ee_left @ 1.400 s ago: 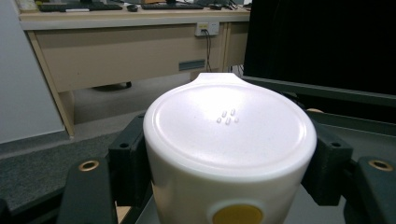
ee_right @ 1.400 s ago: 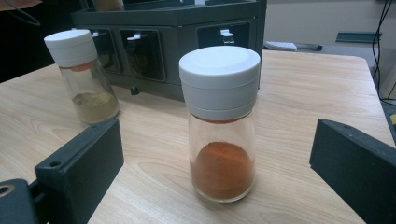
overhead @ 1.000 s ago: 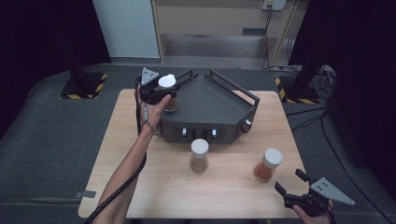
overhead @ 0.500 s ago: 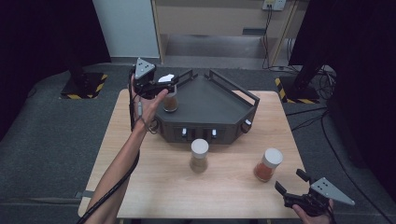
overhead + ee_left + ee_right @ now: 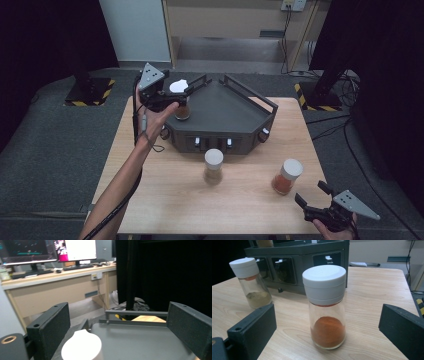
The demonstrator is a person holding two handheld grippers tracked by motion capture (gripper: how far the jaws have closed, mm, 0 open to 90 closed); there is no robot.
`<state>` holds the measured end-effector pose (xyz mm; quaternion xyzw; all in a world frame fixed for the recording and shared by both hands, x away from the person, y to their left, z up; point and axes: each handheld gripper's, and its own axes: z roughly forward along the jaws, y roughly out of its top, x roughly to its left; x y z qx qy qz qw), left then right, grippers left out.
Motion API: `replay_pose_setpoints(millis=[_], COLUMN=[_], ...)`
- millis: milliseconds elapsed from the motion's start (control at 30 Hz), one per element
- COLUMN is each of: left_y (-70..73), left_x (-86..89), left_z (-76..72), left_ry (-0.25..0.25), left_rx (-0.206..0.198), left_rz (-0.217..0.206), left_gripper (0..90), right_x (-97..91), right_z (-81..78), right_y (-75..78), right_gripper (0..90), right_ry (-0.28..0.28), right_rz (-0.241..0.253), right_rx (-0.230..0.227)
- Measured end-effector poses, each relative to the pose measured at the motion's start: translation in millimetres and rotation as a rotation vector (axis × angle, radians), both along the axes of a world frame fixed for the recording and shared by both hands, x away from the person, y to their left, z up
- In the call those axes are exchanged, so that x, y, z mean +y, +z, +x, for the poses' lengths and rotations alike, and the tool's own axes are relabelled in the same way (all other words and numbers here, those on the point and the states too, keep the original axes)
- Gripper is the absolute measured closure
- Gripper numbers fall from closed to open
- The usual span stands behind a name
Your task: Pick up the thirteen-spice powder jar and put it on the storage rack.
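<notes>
**Left tool parted above the jar on the rack**

The left tool point(image 5: 181, 93) hovered with jaws just opened wide and nothing pressed between them; the white-capped glass spice jar point(image 5: 181, 102) stood directly beneath it on the dark grey angular metal rack point(image 5: 225, 107). The right tool point(image 5: 314, 200) was spread wide, facing an orange-powder jar point(image 5: 326, 307) just ahead on the pale wooden worktop point(image 5: 165, 190). Grey carpet and black curtains surrounded; no legible writing.

Even overhead light on the table point(image 5: 165, 200), dark surroundings, soft blur in close foregrounds, faint shadows.
</notes>
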<state>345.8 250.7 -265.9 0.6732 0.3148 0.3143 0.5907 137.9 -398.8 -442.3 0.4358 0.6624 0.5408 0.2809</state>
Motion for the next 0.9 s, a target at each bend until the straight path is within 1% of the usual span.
replay_pose_setpoints(millis=[33,100,200,267,300,333,367,400,467,533,600,667,767,900], left_y=[0.4,0.9,-1.3,-4.9,-4.9,-8.0,-9.3,-12.6,-16.8,-19.8,-22.7,-27.4,-32.6,-43.1], left_x=[1.4,3.6,8.6,13.8,13.8,17.3,18.8,22.3,28.7,32.6,37.0,42.5,48.3,61.4], left_z=[-1.5,-7.8,-14.9,-24.6,-24.6,-28.4,-30.8,-36.6,-39.3,-46.5,-51.8,-57.8,-66.1,-67.6], left_ry=[-0.010,-0.019,-0.037,-0.037,-0.037,-0.037,-0.032,-0.018,-0.030,-0.032,-0.037,-0.053,-0.070,-0.115], left_rx=[0.001,-0.007,0.002,0.000,0.000,0.002,0.001,-0.003,0.015,0.006,0.008,0.007,0.004,0.037], left_rz=[-0.005,0.003,-0.003,0.013,0.013,0.008,0.011,0.027,0.005,0.018,0.012,-0.008,0.008,0.010], left_gripper=[3.6,3.6,3.6,3.6,3.6,3.6,3.6,3.6,3.6,3.6,3.6,3.6,3.6,3.6], right_x=[0.0,0.2,0.1,-0.3,-0.3,-0.2,-0.1,-0.1,0.4,0.3,0.2,0.1,0.1,0.7], right_z=[0.4,1.0,0.9,0.6,0.6,0.7,0.9,0.9,0.9,0.5,0.5,0.4,0.4,0.2], right_y=[0.0,0.0,0.2,0.5,0.5,0.4,0.5,0.6,0.7,0.9,0.9,1.0,1.1,1.7], right_gripper=[1.1,1.1,1.1,1.0,1.0,0.9,0.8,0.8,1.0,0.9,0.9,0.9,1.0,1.1], right_ry=[0.002,0.004,0.006,0.009,0.009,0.009,0.012,0.012,0.010,0.010,0.009,0.009,0.011,0.012], right_rz=[-0.002,-0.002,-0.003,-0.004,-0.004,-0.004,-0.004,-0.005,-0.007,-0.006,-0.005,-0.006,-0.005,-0.011], right_rx=[0.001,0.002,0.002,0.001,0.001,0.002,0.003,0.003,0.002,0.001,0.001,0.003,0.001,0.001])
